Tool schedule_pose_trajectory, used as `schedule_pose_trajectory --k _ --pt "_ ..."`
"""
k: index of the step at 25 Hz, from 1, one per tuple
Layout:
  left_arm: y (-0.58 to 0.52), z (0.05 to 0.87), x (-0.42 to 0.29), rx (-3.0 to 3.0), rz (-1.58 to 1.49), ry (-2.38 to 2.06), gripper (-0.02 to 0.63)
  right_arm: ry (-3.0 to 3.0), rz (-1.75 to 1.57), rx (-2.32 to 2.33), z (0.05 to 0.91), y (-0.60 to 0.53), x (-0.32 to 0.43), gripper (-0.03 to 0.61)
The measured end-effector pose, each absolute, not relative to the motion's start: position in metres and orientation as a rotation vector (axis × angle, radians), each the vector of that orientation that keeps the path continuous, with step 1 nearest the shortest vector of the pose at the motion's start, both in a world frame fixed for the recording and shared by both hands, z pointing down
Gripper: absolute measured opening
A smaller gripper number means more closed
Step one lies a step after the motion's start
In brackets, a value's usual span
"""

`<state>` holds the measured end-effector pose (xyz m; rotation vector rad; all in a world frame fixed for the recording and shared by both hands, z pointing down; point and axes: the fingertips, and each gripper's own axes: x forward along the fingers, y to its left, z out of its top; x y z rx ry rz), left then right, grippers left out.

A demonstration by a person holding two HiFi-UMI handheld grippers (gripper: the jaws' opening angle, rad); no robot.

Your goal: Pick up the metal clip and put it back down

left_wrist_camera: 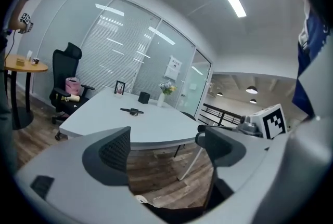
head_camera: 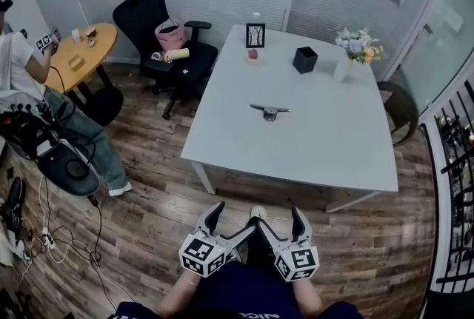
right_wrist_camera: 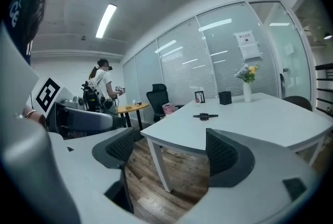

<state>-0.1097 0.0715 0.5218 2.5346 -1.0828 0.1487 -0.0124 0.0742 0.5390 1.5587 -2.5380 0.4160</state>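
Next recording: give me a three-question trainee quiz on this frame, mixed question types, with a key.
1. True or false: the metal clip lies on the white table, with neither gripper touching it.
2. Which stands nearest the flower vase? A: picture frame. B: black box. C: office chair.
3. Fill in: the jaws of the left gripper and the right gripper are both ___.
Key: 1 true; 2 B; 3 open, holding nothing.

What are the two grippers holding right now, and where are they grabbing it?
Nothing. The left gripper and right gripper are both open and empty. The metal clip lies untouched on the white table.
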Motion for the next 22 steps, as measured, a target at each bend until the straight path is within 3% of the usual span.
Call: schedule_pose_trajectory --k 8,22 --pt "0.010 0.534 -0.125 2.475 0.159 -1.221 0.445 -2.567 0.353 1.392 0.552 -0.003 -0.025 0.423" --pt "-0.138 0.527 -0.086 2.369 0.076 -1.341 0.446 -2.558 0.168 1.195 0.544 -0.169 0.013 0.398"
